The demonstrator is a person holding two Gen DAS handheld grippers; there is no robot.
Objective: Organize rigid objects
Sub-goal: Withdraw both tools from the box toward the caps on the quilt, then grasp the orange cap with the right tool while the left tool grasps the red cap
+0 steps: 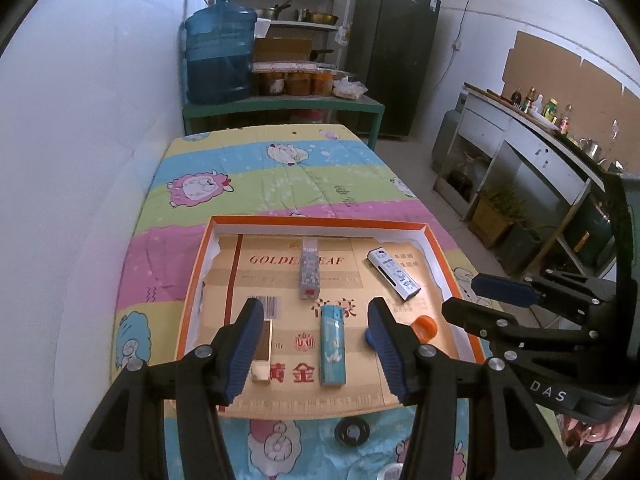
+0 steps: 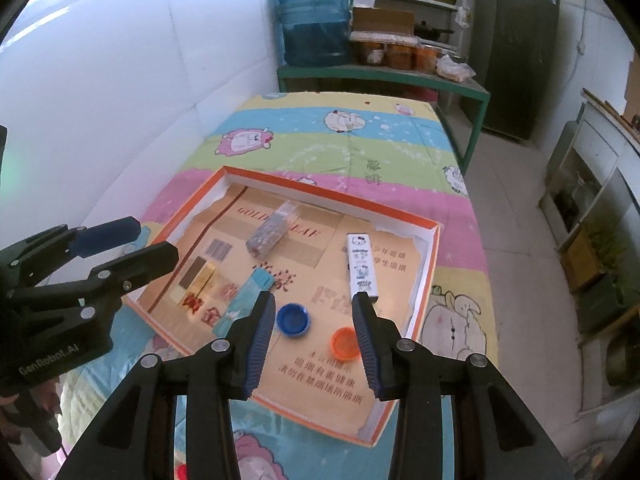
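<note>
I am holding both grippers spread and empty above the orange-rimmed tray (image 1: 440, 256). The left gripper (image 1: 316, 344) is hovering over the teal lighter (image 1: 333, 346); the right gripper (image 2: 314, 340) is straddling the blue cap (image 2: 293, 319), orange cap (image 2: 346, 343) at its 3 o'clock.

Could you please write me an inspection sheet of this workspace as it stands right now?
Surface: table under a striped cartoon-sheep cloth.
Job's things: orange-rimmed tray holds a teal lighter, gold lighter, clear patterned box, white box, blue cap and orange cap.
Clutter: black ring on the cloth before the tray.
Grippers: left gripper and right gripper open, holding nothing.
Cables: wall cord.
Surroundings: water jug, shelves, dark cabinet.
</note>
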